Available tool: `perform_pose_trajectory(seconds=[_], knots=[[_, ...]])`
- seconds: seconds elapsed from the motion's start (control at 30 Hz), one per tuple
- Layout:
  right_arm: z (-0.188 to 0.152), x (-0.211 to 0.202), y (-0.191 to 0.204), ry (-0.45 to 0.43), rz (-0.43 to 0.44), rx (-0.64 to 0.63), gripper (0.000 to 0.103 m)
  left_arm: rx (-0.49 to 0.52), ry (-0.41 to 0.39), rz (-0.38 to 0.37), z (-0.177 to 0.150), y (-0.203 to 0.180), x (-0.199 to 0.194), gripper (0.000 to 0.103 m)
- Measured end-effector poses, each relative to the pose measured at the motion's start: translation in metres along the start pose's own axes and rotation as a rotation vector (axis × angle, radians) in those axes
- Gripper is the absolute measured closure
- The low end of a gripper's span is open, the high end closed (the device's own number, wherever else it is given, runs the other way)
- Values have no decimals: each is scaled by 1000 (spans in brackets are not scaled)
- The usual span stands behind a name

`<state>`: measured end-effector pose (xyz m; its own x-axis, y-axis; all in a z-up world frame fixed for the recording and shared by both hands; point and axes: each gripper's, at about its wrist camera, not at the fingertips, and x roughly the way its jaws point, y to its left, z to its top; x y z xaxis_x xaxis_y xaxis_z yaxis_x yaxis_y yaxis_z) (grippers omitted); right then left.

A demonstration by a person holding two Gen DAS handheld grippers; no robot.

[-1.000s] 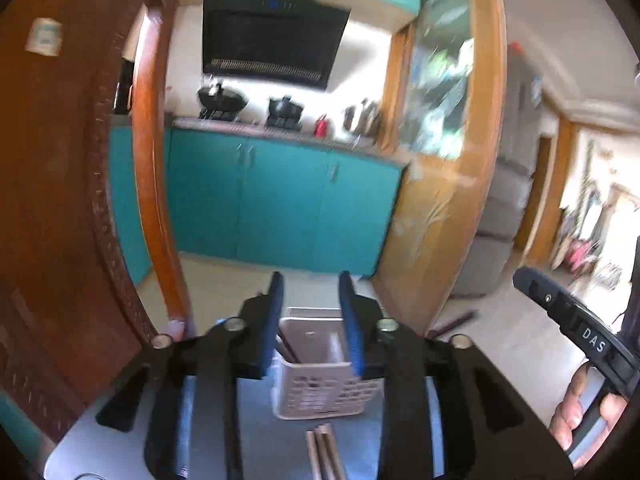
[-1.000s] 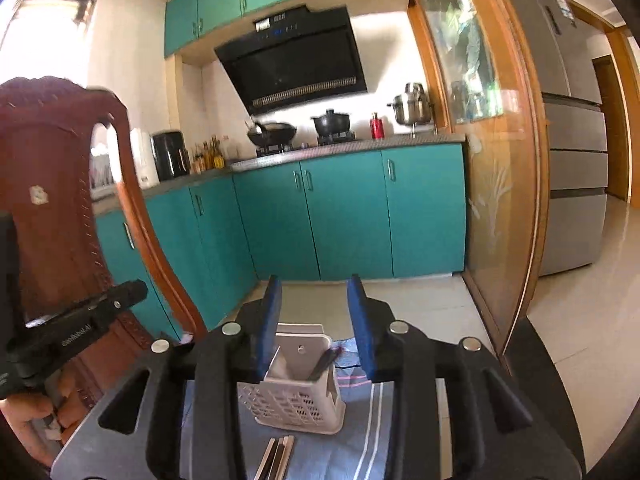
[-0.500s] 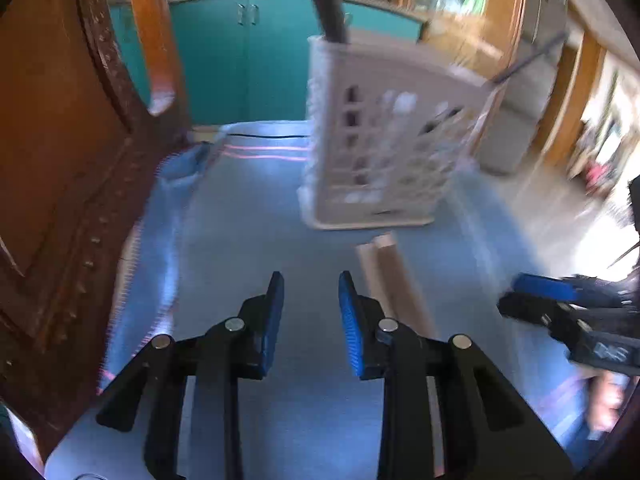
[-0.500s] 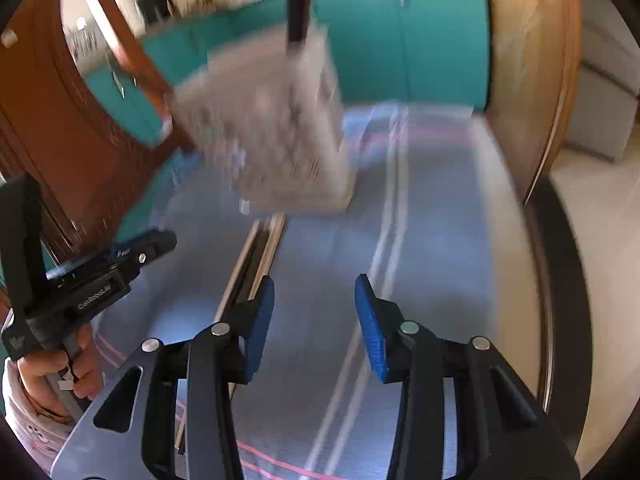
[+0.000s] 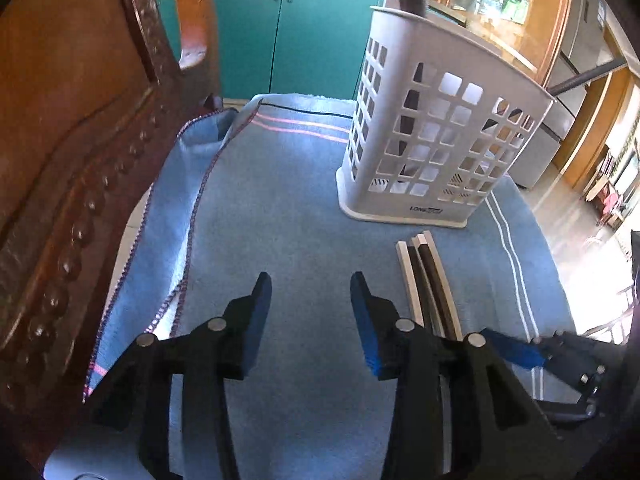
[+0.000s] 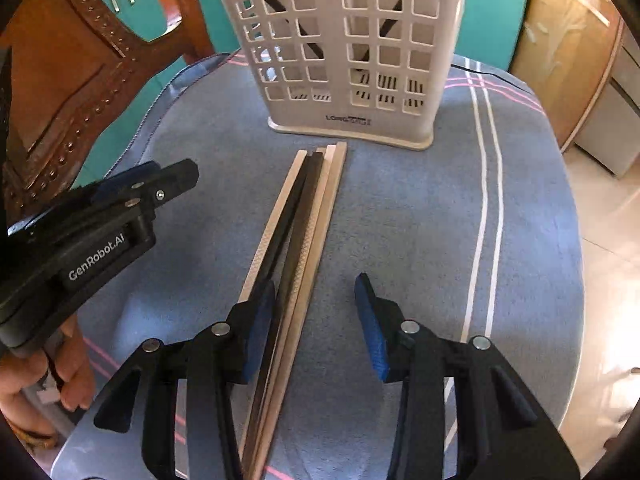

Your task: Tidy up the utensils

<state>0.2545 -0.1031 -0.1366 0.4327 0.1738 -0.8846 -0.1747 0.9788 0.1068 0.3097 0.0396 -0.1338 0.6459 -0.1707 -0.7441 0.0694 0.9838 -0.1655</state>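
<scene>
Beneath my fingers the support is covered by a blue cloth (image 6: 400,220) with white and pink stripes; its left edge is rumpled against a carved wooden chair back (image 5: 72,128). A white perforated utensil basket (image 6: 348,52) stands upright on the cloth. A tight bundle of pale and dark chopsticks (image 6: 304,216) lies flat just before its base.

A blue woven cloth (image 5: 280,216) with pink and white stripes covers the surface, its edge rumpled at nine o'clock. A carved reddish-brown wooden chair back (image 5: 72,152) rises at ten o'clock. Teal cabinet doors (image 5: 280,28) stand at twelve; a grey refrigerator (image 5: 560,120) at two.
</scene>
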Motion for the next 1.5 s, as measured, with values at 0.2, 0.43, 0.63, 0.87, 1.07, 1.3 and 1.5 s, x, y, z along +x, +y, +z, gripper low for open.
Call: perform_pose_trajectory(seconds=[0.2, 0.43, 0.63, 0.87, 1.07, 1.3, 1.5], knots=[[-6, -1, -6, 8, 63, 128, 86, -1, 6, -8, -3, 0, 0, 59], [-8, -15, -39, -26, 63, 286, 91, 20, 9, -17, -6, -5, -3, 57], [-20, -23, -66, -67, 80, 393, 91, 36, 7, -33, -7, -11, -4, 56], [-28, -23, -68, -47, 112, 372, 88, 64, 26, -68, -10, -22, -3, 47], [-18, -32, -77, -92, 50, 335, 77, 94, 42, -80, -14, -31, -2, 40], [-15, -24, -92, -111, 27, 307, 69, 99, 64, -70, -16, -35, 5, 35], [-19, -25, -79, -151, 55, 245, 60, 120, 71, -78, -17, -42, 7, 34]])
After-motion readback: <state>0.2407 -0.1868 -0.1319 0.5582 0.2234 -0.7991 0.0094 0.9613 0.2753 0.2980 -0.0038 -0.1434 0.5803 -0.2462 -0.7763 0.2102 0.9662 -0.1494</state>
